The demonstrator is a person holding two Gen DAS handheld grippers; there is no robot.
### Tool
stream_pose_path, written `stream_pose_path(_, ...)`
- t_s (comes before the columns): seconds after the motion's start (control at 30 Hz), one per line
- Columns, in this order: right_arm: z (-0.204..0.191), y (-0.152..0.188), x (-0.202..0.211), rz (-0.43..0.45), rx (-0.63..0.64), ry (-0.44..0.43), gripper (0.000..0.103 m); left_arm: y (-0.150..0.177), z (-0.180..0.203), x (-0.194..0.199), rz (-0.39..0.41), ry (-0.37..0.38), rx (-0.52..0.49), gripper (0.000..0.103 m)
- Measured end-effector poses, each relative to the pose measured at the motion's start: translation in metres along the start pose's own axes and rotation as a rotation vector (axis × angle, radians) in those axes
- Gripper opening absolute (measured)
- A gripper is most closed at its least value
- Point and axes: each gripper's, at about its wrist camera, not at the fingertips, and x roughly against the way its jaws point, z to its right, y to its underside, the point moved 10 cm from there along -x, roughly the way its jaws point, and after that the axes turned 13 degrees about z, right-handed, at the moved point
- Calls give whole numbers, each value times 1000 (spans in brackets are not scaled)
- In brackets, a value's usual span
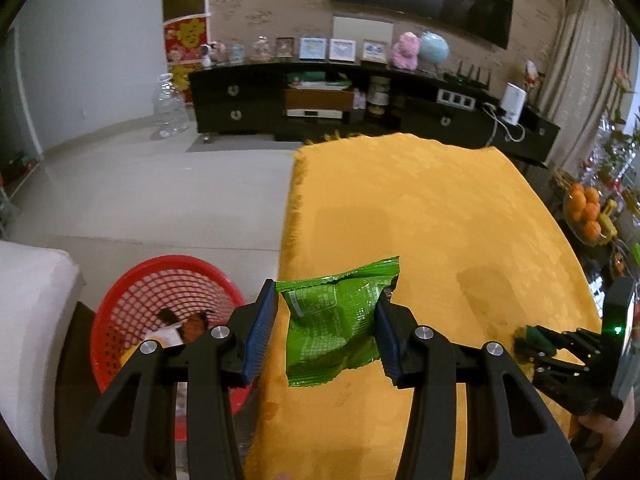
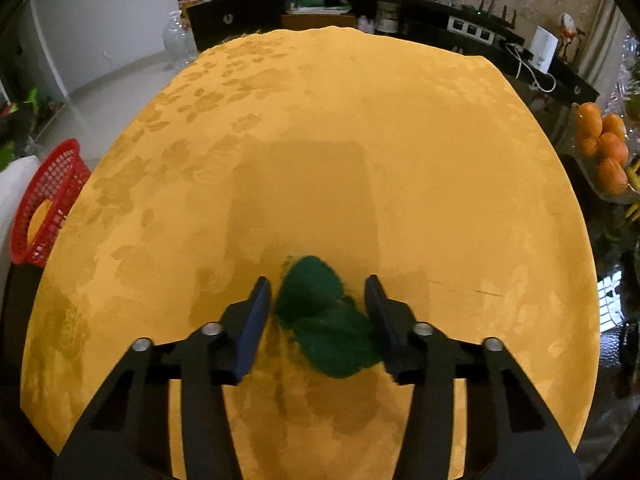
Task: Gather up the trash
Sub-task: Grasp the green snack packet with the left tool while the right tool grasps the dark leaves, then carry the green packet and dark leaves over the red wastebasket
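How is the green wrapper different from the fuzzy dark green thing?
The wrapper is shiny, bright green, flat and printed; the fuzzy clump is dark green, lumpy and matte. The wrapper sits between the left gripper fingers, the clump between the right gripper fingers. Both are green.

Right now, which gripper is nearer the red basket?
Left. The left gripper, holding a green wrapper, is at the table edge right beside the basket. The right gripper sits mid-table around a green clump.
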Motion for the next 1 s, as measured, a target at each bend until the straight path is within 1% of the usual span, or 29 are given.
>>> stream_pose_path(0.17, 2, -3, 2, 10, -11, 3, 35, -11, -23, 10, 32, -37, 17, 44)
stream_pose_path(0.23, 1, -6, 4, 20, -20, 4, 34, -16, -34, 16, 52, -57, 28, 44)
stream_pose_path(0.37, -11, -25, 16, 76, -10, -7, 34, -25, -55, 27, 80, -80, 63, 44)
stream_pose_path(0.53, -34, -54, 31, 152, 13, -29, 34, -31, -90, 41, 113, -155, 74, 44)
stream_pose_path(0.63, -56, -78, 40, 201, 35, -56, 34, -31, -114, 47, 124, -209, 80, 44)
stream_pose_path(0.73, -79, -99, 46, 237, 61, -84, 34, -26, -136, 49, 115, -242, 99, 44)
stream_pose_path(0.93, -134, -130, 48, 278, 130, -160, 34, -13, -174, 55, 96, -305, 123, 44)
stream_pose_path(1.0, -160, -138, 49, 288, 160, -199, 34, -9, -182, 56, 91, -317, 131, 44)
